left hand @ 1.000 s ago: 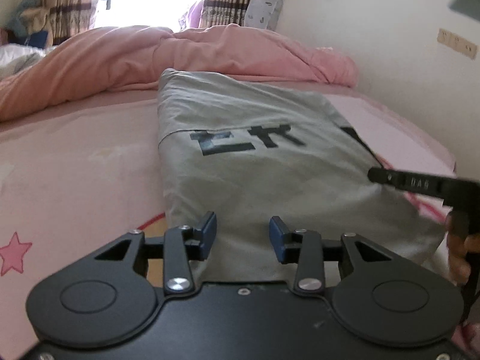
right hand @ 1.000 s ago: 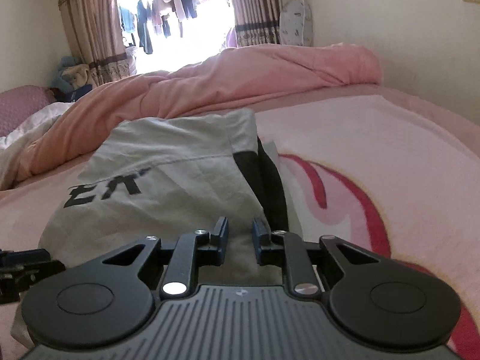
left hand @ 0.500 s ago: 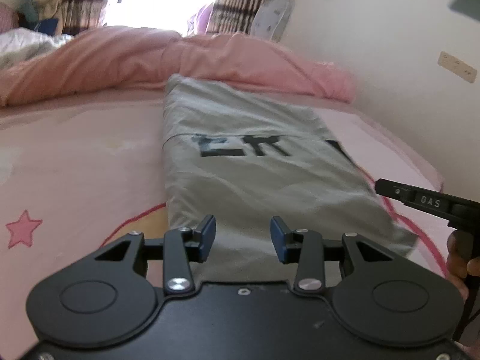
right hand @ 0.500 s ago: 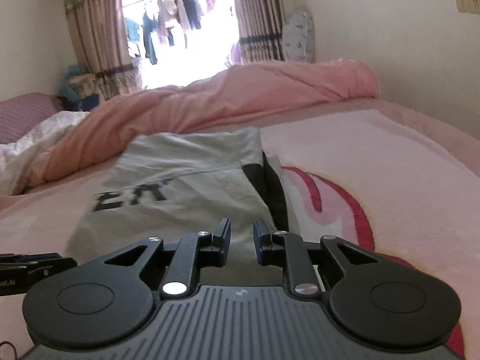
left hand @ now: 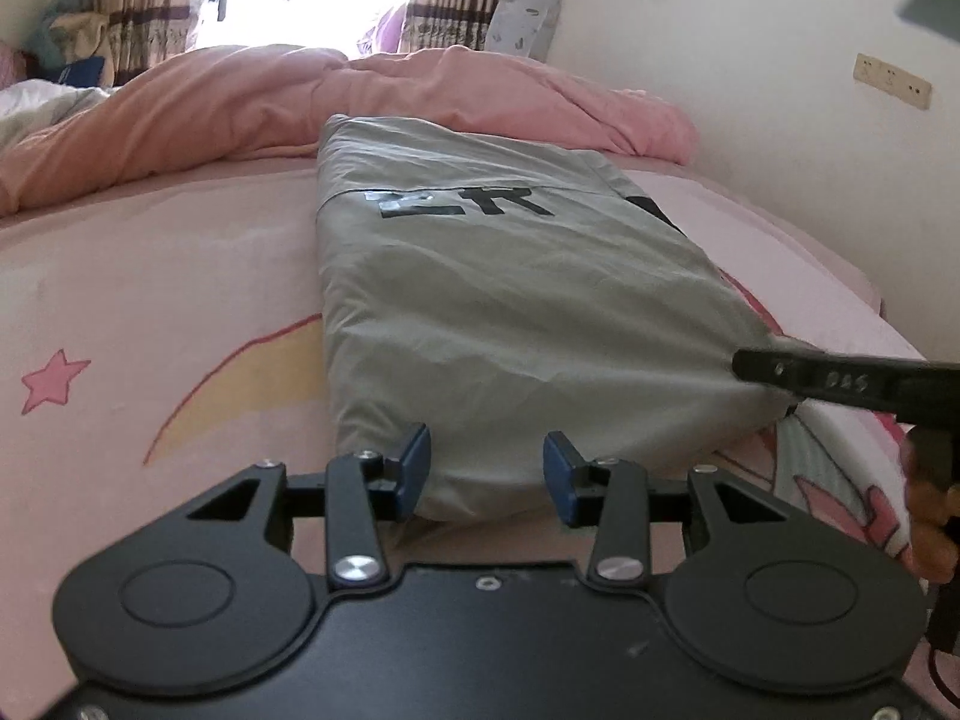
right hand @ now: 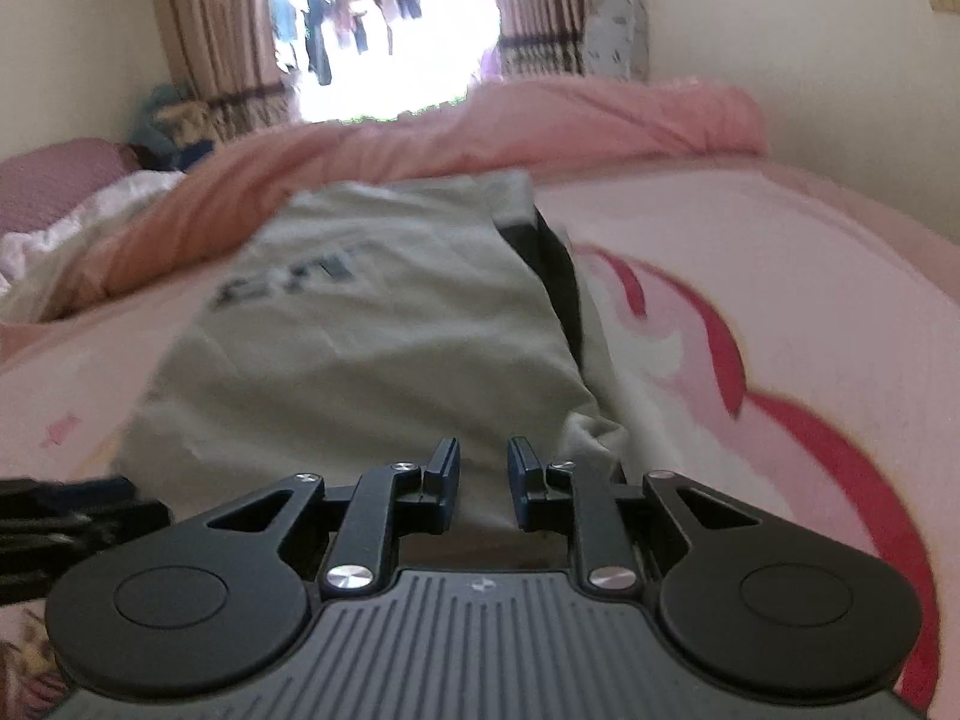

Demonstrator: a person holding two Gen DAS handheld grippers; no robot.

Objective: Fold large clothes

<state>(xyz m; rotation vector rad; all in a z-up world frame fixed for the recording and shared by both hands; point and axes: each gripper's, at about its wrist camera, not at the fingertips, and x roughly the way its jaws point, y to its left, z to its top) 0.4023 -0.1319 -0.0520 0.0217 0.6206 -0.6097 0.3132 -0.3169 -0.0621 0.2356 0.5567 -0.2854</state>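
Note:
A grey garment (left hand: 498, 300) with black lettering lies folded into a long strip on the pink bed sheet (left hand: 150, 300); it also shows in the right wrist view (right hand: 372, 336). My left gripper (left hand: 486, 468) is open, its blue pads on either side of the garment's near left edge. My right gripper (right hand: 483, 468) is open with a narrower gap, at the garment's near right corner. The right gripper's body (left hand: 840, 381) reaches in from the right in the left wrist view. The left gripper's body (right hand: 78, 510) shows at the left of the right wrist view.
A bunched pink quilt (left hand: 420, 96) lies across the far end of the bed. A wall (left hand: 780, 90) runs close along the right side. Curtains and a bright window (right hand: 384, 24) stand beyond. White bedding (right hand: 72, 222) lies at the far left.
Both grippers have drawn back and lifted a little, so more of the garment shows. The right gripper's view has tilted up and is blurred with motion. Both stay open.

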